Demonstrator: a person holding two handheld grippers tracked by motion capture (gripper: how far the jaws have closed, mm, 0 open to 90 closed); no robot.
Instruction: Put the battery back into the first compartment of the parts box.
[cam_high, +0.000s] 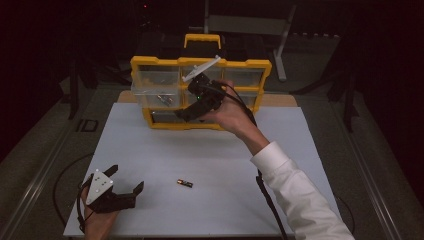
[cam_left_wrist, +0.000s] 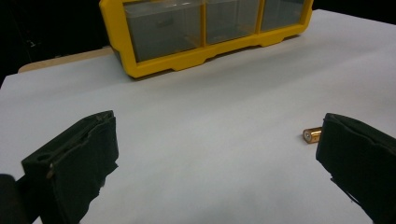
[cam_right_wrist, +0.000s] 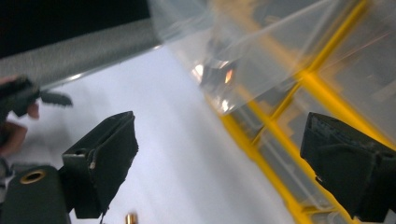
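At organizer — right gripper fingers apart.

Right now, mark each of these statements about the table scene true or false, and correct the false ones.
1. The right gripper grips a battery. False: its jaws stand open, nothing between them.
2. A battery lies on the white tabletop. True.
3. The organizer box is blue. False: yellow frame, clear drawers.
4. The left gripper is open. True.
5. One clear drawer is pulled out. True.
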